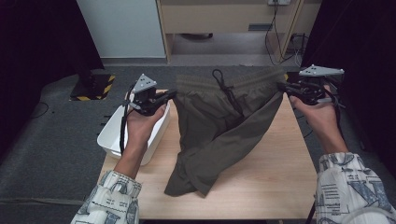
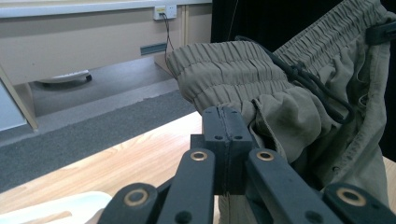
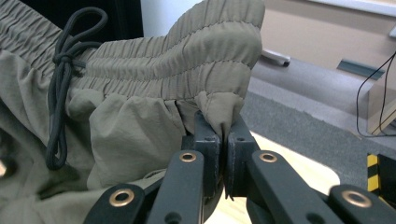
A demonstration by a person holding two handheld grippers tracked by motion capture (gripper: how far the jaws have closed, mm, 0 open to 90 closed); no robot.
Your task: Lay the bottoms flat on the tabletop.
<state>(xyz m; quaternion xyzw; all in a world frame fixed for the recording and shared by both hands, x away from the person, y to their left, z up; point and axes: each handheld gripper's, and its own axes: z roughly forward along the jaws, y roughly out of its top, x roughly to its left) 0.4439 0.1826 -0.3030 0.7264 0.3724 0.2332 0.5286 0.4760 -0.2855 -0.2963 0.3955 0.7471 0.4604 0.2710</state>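
Both grippers hold the shorts (image 1: 219, 126) up by the waistband, legs trailing on the table (image 1: 275, 177). The left gripper (image 1: 169, 95) and right gripper (image 1: 286, 87) are each closed on 1 corner. Next, I judge, comes laying them flat for folding.

**Table layout: shorts, bin and two grippers**

Shorts (image 1: 219, 126): across the middle of the table (image 1: 280, 186), waistband at the far edge and raised off the surface, legs trailing toward the near edge and resting on the wood.
Drawstring (image 1: 226, 93): on the waistband's middle, hanging down the front.
Left gripper (image 1: 169, 97): at the waistband's left corner, jaws pressed together on the fabric.
Right gripper (image 1: 283, 86): at the waistband's right corner, pinching the fabric.
Bin (image 1: 116, 135): at the table's left edge, under the left hand (image 1: 142, 119), just left of the shorts.
Cabinet (image 1: 224, 18): on the floor beyond the table.
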